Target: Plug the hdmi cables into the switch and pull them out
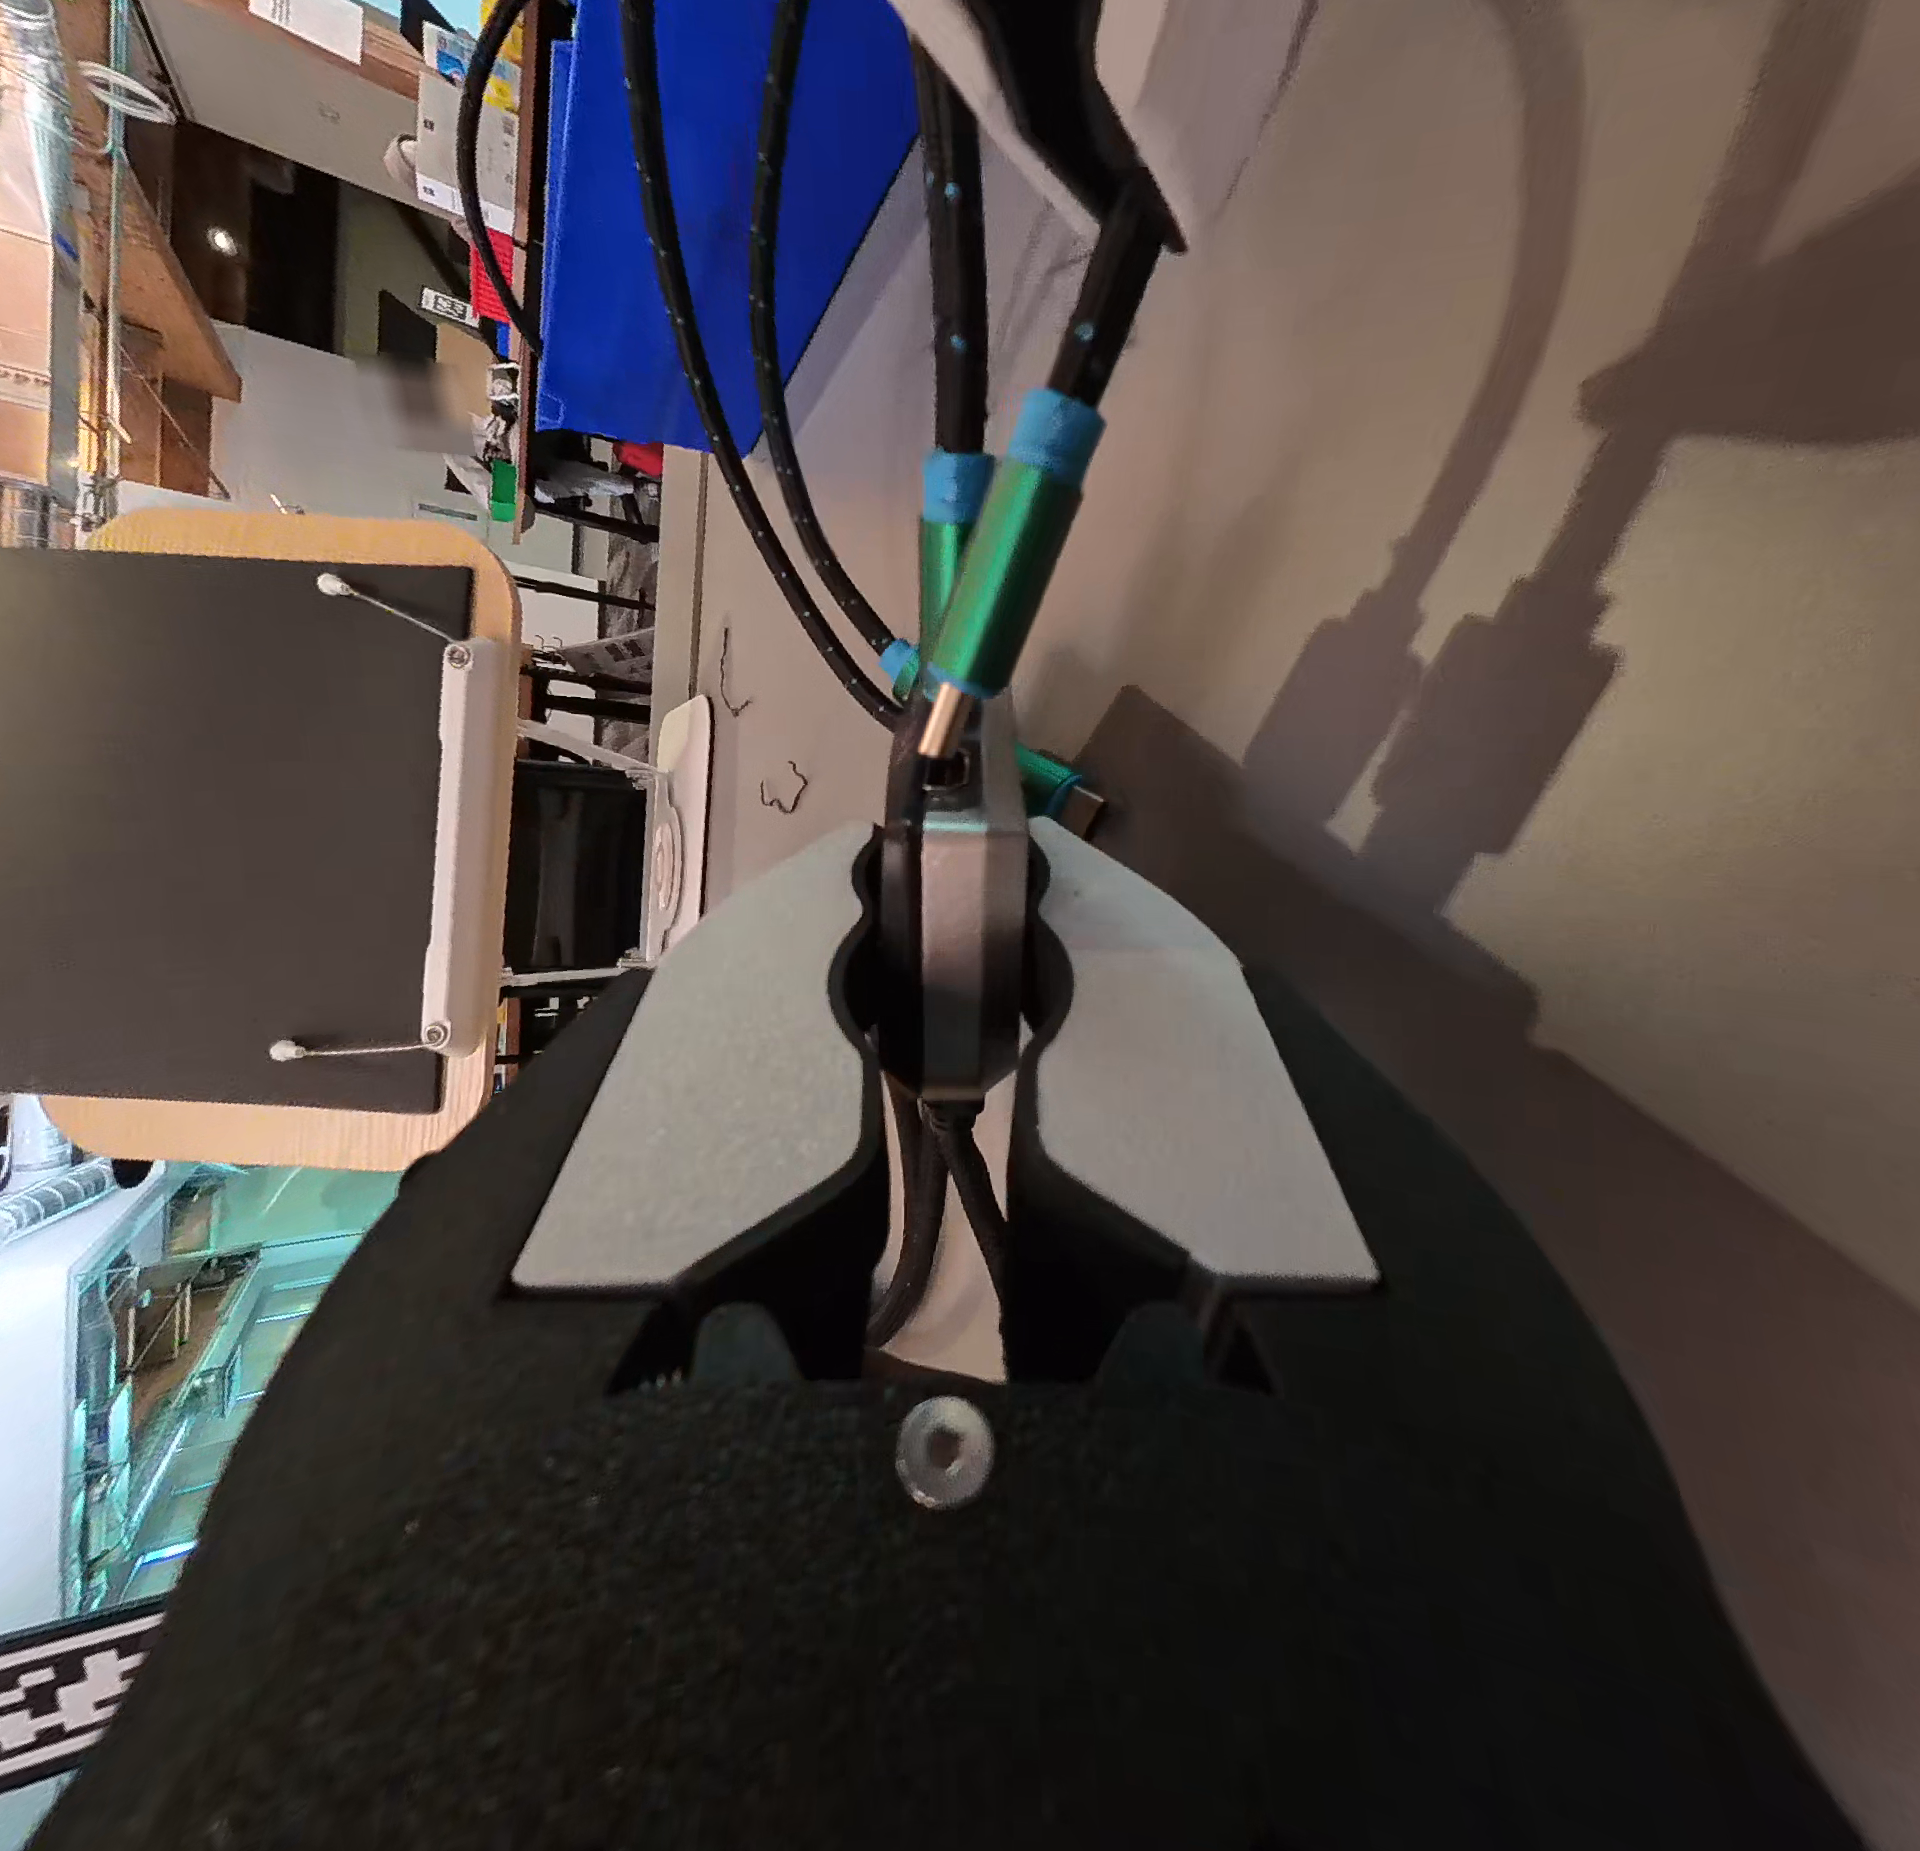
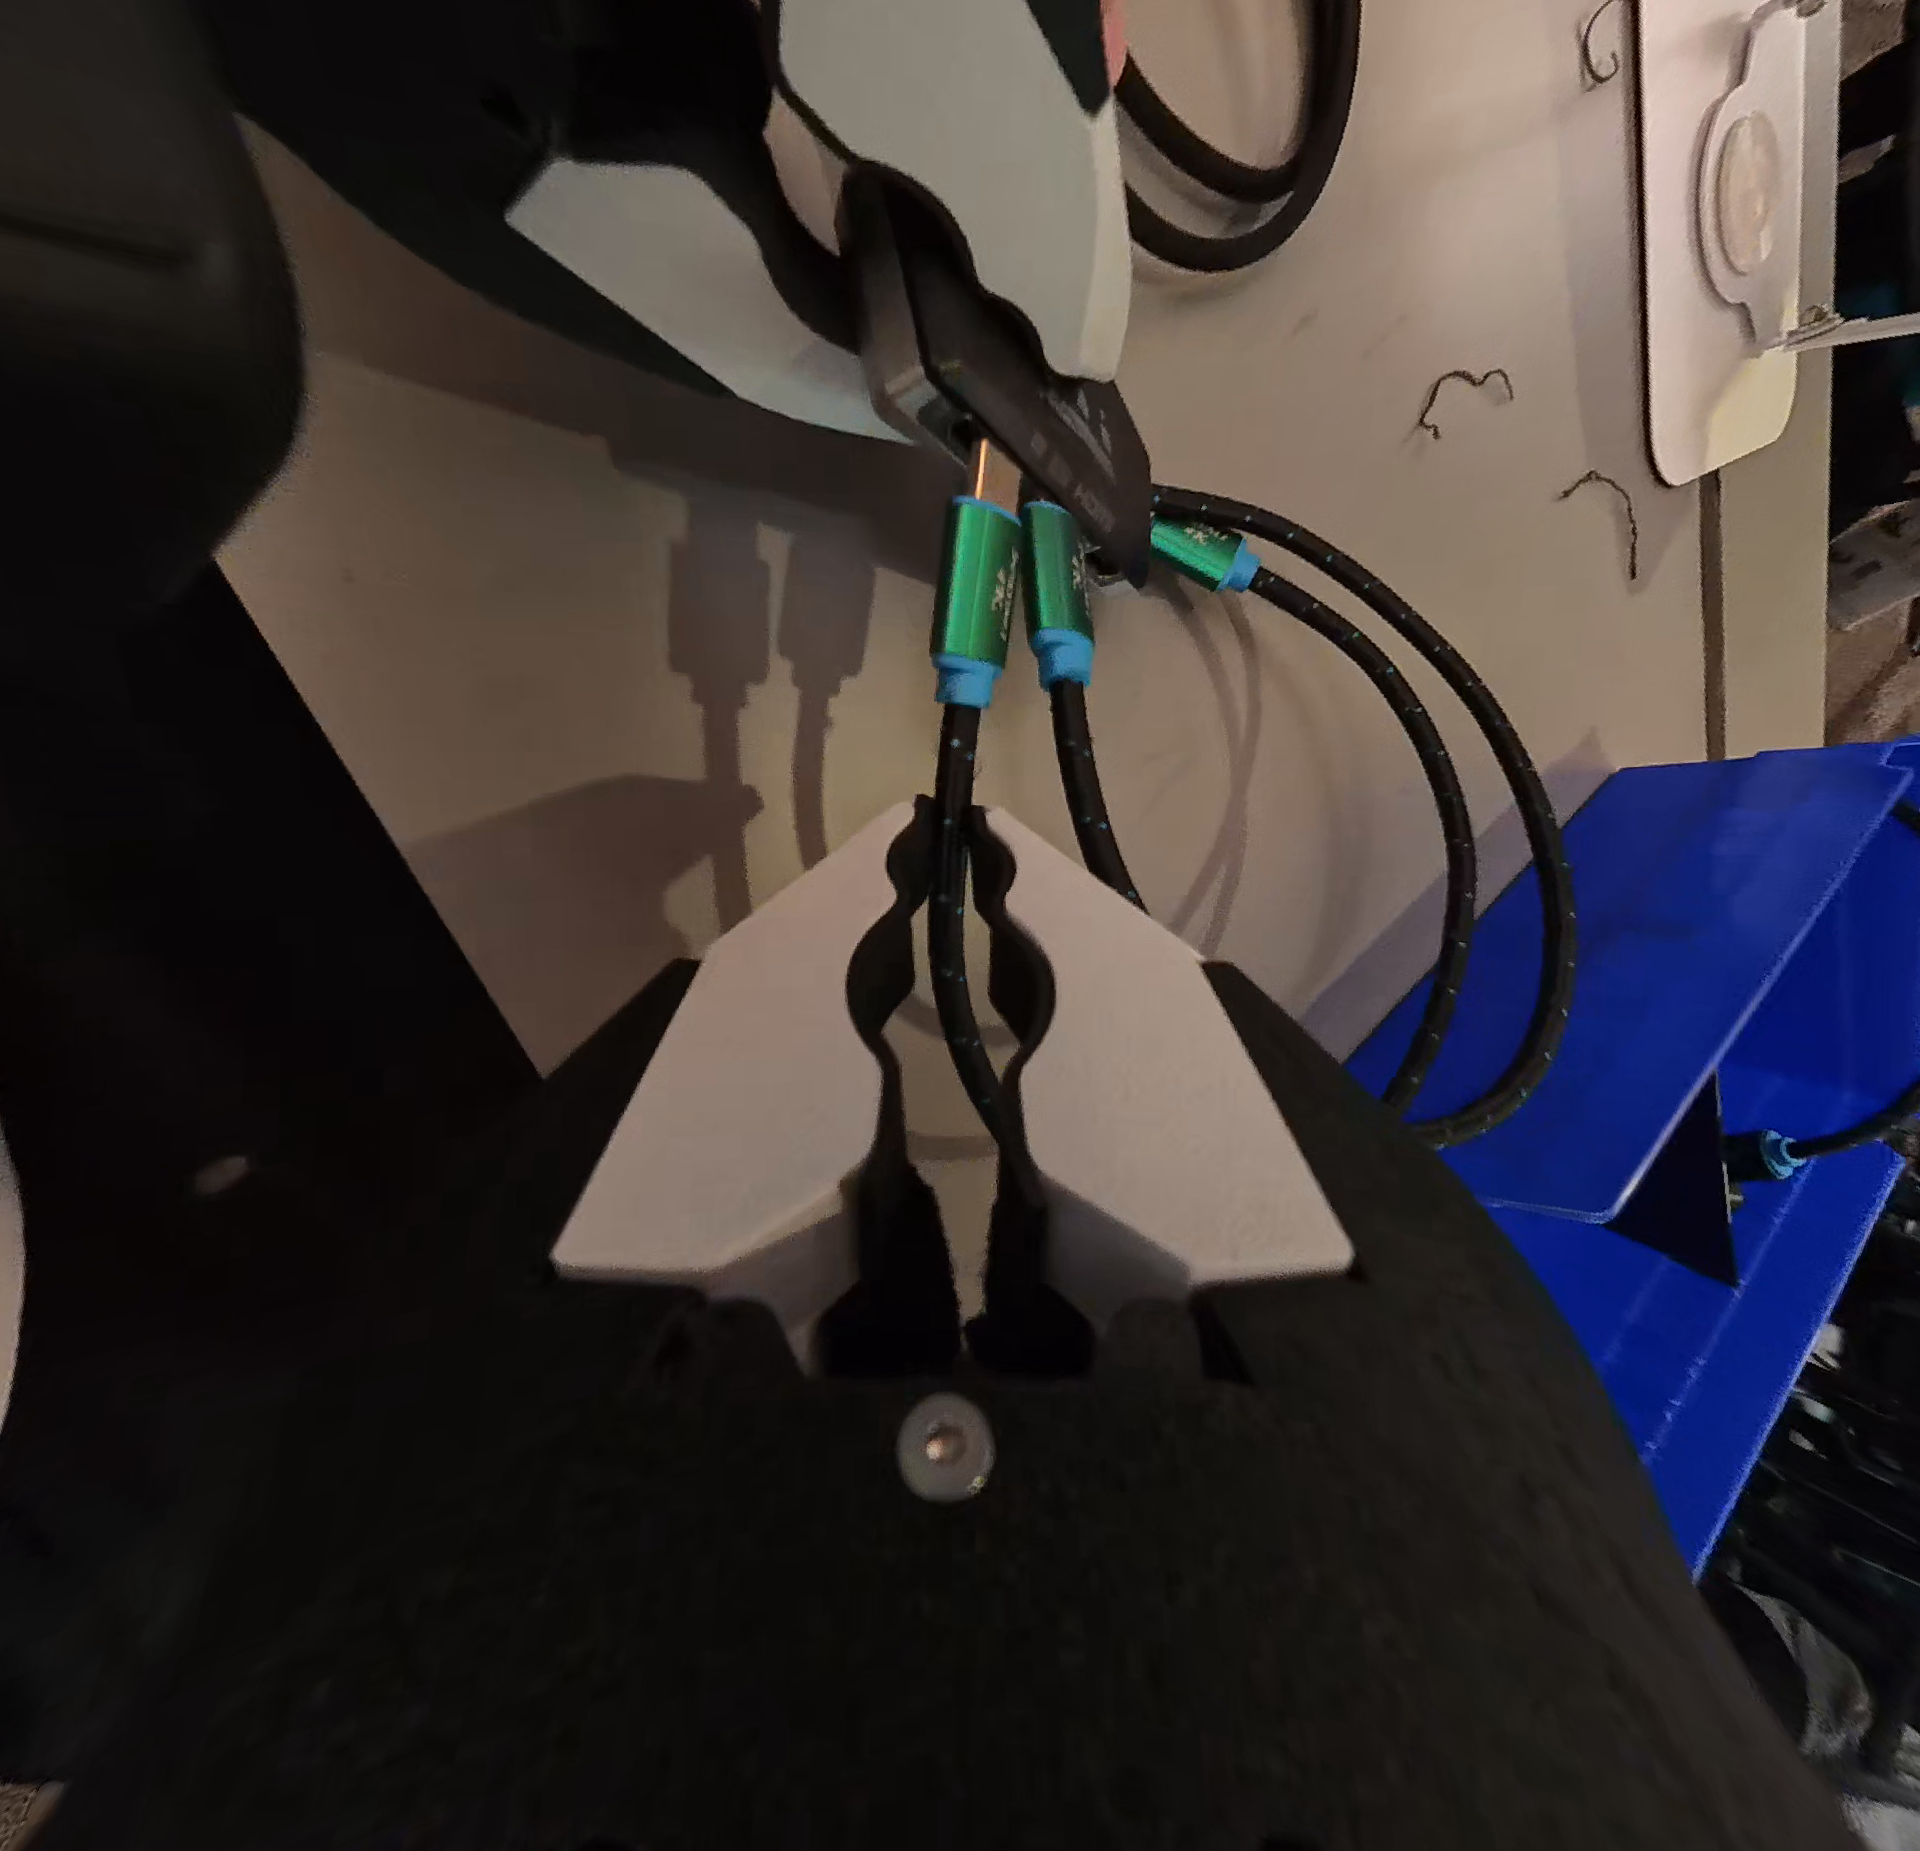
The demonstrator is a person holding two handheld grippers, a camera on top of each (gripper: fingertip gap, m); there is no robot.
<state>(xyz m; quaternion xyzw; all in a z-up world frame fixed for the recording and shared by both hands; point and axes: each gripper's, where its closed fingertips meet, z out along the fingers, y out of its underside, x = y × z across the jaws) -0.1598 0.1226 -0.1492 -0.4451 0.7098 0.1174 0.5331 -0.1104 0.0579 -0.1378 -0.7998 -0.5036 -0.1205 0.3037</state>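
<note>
My left gripper [image 1: 951, 845] is shut on the dark grey hdmi switch [image 1: 951, 928], held above the beige table. It also shows at the top of the right wrist view [image 2: 935, 191], with the switch [image 2: 997, 378] in it. My right gripper [image 2: 943, 819] is shut on a black braided cable [image 2: 956, 928] just behind its green plug [image 2: 971, 591]. That plug [image 1: 997, 575] is tilted, and its bare metal tip [image 1: 940, 721] touches the edge of a switch port. A second green plug [image 2: 1055, 596] sits in the switch beside it. A third [image 2: 1195, 554] is on the other side.
A blue bin [image 2: 1662, 1022] holds the cables' far ends. A black cable coil [image 2: 1299, 139] and a white pad with a stand [image 2: 1714, 191] lie on the table [image 2: 1299, 451]. A black board with a wooden rim [image 1: 239, 825] is left of the left gripper. Left tips to right tips: about 9 centimeters.
</note>
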